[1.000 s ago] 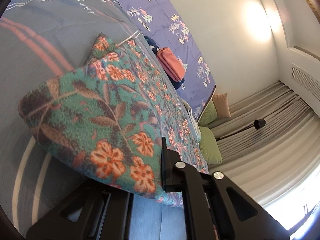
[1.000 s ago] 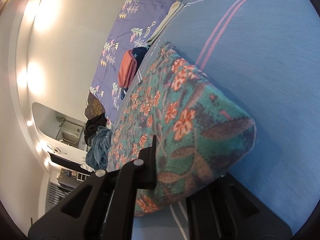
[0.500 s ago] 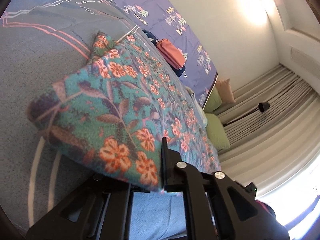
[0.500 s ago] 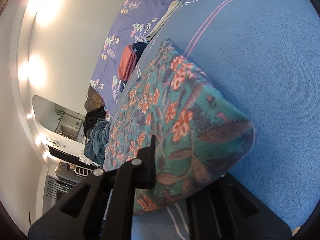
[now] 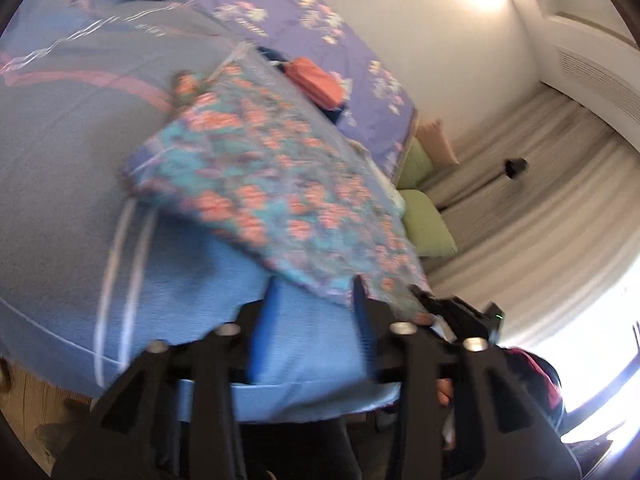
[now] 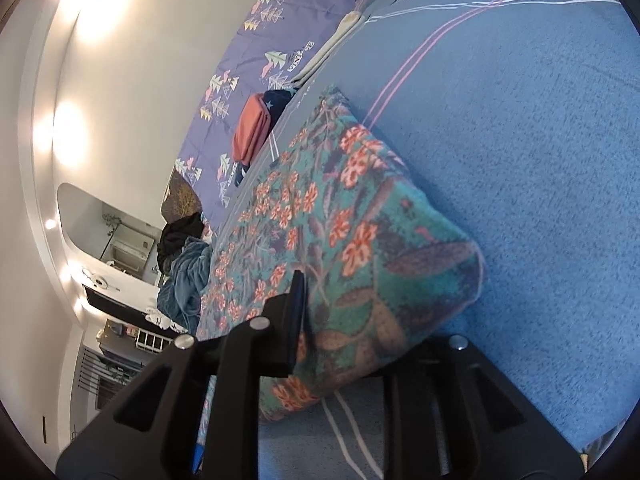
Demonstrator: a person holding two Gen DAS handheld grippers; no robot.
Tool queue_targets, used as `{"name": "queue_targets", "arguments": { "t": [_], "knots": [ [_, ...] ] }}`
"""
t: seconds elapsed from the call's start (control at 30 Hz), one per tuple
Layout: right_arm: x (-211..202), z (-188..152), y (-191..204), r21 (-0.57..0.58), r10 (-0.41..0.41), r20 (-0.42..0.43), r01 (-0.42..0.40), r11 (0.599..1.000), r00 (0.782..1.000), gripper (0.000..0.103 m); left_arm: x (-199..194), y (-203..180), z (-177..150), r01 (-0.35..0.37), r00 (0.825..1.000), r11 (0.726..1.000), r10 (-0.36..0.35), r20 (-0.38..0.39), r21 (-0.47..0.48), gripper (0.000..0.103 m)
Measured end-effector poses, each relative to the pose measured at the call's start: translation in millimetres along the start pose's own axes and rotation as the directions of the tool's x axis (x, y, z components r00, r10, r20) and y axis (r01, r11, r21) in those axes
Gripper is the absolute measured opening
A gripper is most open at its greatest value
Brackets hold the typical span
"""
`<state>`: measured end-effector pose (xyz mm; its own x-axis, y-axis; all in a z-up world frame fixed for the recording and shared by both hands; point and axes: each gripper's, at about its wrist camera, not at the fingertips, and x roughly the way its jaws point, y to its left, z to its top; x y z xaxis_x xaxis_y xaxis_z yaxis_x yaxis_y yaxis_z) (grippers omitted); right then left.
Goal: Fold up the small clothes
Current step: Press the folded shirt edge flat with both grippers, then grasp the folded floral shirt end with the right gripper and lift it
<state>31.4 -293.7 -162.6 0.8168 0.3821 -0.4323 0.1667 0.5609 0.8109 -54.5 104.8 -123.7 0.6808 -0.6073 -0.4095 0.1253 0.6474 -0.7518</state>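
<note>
Presently: floral garment (image 6: 340, 264), folded, on blue bedspread (image 6: 540, 160). Right gripper (image 6: 360, 332) clamped on its near corner. Left gripper (image 5: 312, 300) spread wide, holding nothing, just short of the hem. Risk: one-sided pull skews the fold; loose edge sags off the bed.

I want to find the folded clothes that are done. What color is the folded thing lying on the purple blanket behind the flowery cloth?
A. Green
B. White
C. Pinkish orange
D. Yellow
C. A pinkish-orange folded garment lies on the purple blanket, beyond the flowery cloth; the left wrist view shows it too.
</note>
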Motion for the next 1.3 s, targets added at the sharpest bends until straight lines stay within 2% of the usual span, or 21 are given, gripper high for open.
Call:
{"name": "queue_targets", "arguments": {
  "t": [0.03, 0.13, 0.2, 0.23, 0.43, 0.5, 0.6, 0.73, 0.8, 0.87, 0.93, 1.0, 1.1, 1.2, 1.3],
  "knots": [
    [0.0, -0.3, -0.3, 0.005, -0.003, 0.016, 0.003, 1.000, 1.000, 0.018, -1.7, -7.0, 2.0, 0.022, 1.000, 1.000, -0.022, 0.009, 0.016, 0.055],
    [-2.6, -2.6, -0.4, 0.010, -0.020, 0.047, 0.019, 1.000, 0.999, 0.018, -1.9, -34.6, 13.4, 0.107, 0.993, 0.988, -0.111, 0.028, 0.116, 0.061],
    [-2.6, -3.5, -0.6, 0.012, -0.031, 0.055, 0.031, 0.999, 0.998, 0.018, 3.8, -48.5, 19.7, 0.107, 0.992, 0.979, -0.116, 0.039, 0.172, 0.065],
    [-3.1, -3.9, 0.6, 0.016, -0.039, 0.061, 0.038, 0.999, 0.997, 0.018, 12.3, -55.6, 26.6, 0.093, 0.994, 0.975, -0.104, 0.043, 0.201, 0.071],
    [-14.9, -7.7, 3.0, 0.024, -0.067, 0.111, 0.064, 0.998, 0.992, 0.035, 58.3, -73.5, 56.1, 0.116, 0.992, 0.963, -0.126, 0.024, 0.244, 0.073],
    [-17.7, -7.9, 1.3, 0.044, -0.058, 0.107, 0.054, 0.998, 0.993, 0.041, 76.5, -73.6, 63.0, 0.113, 0.993, 0.960, -0.118, 0.002, 0.256, 0.074],
    [-19.8, -4.9, -4.6, 0.086, -0.054, 0.119, 0.043, 0.995, 0.991, 0.043, 111.9, -63.8, 69.4, 0.091, 0.996, 0.961, -0.085, -0.035, 0.260, 0.075],
    [-13.2, 1.9, -7.4, 0.105, -0.063, 0.130, 0.050, 0.993, 0.989, 0.044, 149.0, -30.7, 68.9, 0.059, 0.993, 0.984, -0.041, -0.107, 0.167, 0.074],
    [-9.2, 5.7, -7.0, 0.109, -0.067, 0.145, 0.052, 0.993, 0.987, 0.044, 149.3, -27.9, 63.6, 0.064, 0.995, 0.977, -0.047, -0.086, 0.203, 0.074],
    [-5.0, 6.7, -4.1, 0.104, -0.083, 0.160, 0.067, 0.992, 0.984, 0.040, 149.6, -31.8, 59.0, 0.046, 0.996, 0.969, -0.025, -0.086, 0.243, 0.075],
    [-3.5, 5.4, -3.3, 0.111, -0.130, 0.168, 0.113, 0.987, 0.977, 0.028, 150.1, -32.8, 56.8, 0.036, 0.996, 0.965, -0.014, -0.087, 0.260, 0.075],
    [-4.1, 4.0, -5.0, 0.128, -0.127, 0.177, 0.105, 0.986, 0.976, 0.017, 150.9, -31.4, 57.4, 0.039, 0.996, 0.966, -0.017, -0.088, 0.256, 0.075],
    [-6.9, 2.0, 2.3, 0.082, -0.129, 0.197, 0.114, 0.990, 0.972, 0.015, 150.3, -29.4, 59.6, 0.043, 0.995, 0.971, -0.021, -0.094, 0.236, 0.075],
    [-11.3, -1.1, 21.6, -0.015, -0.117, 0.237, 0.124, 0.992, 0.965, 0.014, 151.4, -29.7, 66.0, 0.046, 0.993, 0.978, -0.022, -0.117, 0.205, 0.075],
    [-10.9, -5.5, 50.9, -0.158, -0.077, 0.256, 0.120, 0.980, 0.964, 0.014, 155.1, -30.5, 76.8, 0.103, 0.986, 0.985, -0.082, -0.145, 0.142, 0.075]
  ]
}}
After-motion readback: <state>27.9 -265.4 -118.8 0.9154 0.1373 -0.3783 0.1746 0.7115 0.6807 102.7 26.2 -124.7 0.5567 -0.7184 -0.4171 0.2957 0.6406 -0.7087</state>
